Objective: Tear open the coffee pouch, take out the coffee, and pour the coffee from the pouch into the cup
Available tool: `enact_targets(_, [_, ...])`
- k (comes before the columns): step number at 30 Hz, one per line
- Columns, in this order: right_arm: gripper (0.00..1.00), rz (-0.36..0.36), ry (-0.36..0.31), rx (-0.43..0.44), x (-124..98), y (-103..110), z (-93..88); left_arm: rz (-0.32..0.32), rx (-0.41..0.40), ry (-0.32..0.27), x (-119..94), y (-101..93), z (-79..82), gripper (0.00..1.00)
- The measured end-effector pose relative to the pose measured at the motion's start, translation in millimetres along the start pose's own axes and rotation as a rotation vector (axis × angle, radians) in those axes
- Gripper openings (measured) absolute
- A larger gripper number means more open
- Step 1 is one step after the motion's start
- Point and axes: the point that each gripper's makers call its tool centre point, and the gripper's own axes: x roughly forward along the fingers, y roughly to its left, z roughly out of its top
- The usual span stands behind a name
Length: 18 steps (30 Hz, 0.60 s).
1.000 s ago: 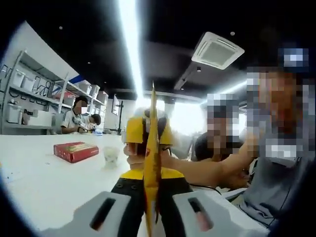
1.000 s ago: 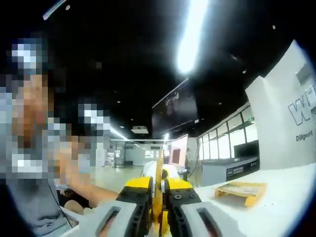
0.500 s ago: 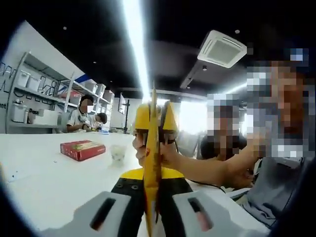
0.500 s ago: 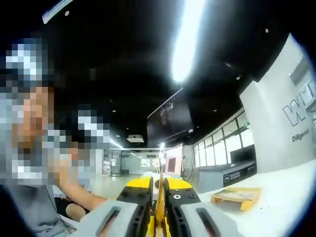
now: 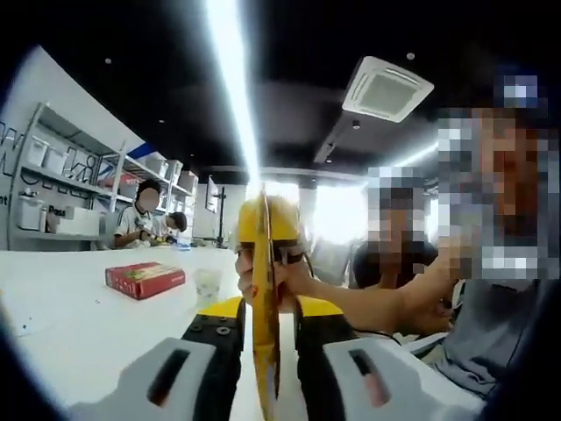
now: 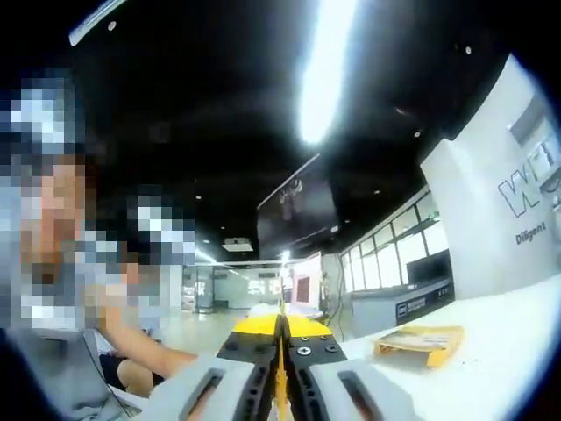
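The yellow coffee pouch (image 5: 265,351) stands edge-on between the jaws of my left gripper (image 5: 266,329). The jaws are a little apart, with a thin gap on each side of the pouch. Behind it in the left gripper view, the right gripper (image 5: 267,230) faces me on the pouch's far end, with a person's hand (image 5: 294,282) around it. In the right gripper view my right gripper (image 6: 280,338) is shut on the pouch (image 6: 280,390), a thin yellow sliver between the closed jaws. A small white cup (image 5: 208,282) stands on the white table (image 5: 79,324).
A red box (image 5: 145,279) lies left of the cup. A tan packet (image 6: 421,340) lies on the table at the right, below a white wall (image 6: 500,219). People sit at the table's far end by shelves (image 5: 61,184).
My left gripper's jaws have spread slightly around the pouch. My right gripper's jaws have closed tight on it. Both views shifted a little.
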Motion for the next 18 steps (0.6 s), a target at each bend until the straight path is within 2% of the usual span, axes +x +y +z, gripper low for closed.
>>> enact_targets(3, [0.02,0.007,0.024,0.006,-0.8,0.2,-3.1,0.018,0.001,-0.059,-7.4,7.0,16.2,0.24])
enact_targets(6, [0.02,0.032,0.054,0.002,-0.1,5.6,-7.1,0.037,-0.002,-0.159,-18.6,13.4,39.0,0.22])
enact_targets(8, [0.02,0.041,0.068,0.004,0.5,6.5,-9.5,0.017,-0.031,-0.207,-24.5,11.7,49.4,0.18])
enact_targets(14, [0.02,0.039,0.097,0.005,-0.1,5.3,-15.7,0.004,-0.02,-0.234,-27.8,6.6,59.0,0.05])
enact_targets(18, [0.02,0.042,0.11,0.006,-0.6,4.0,-17.4,0.004,-0.01,-0.218,-24.5,2.8,56.5,0.05])
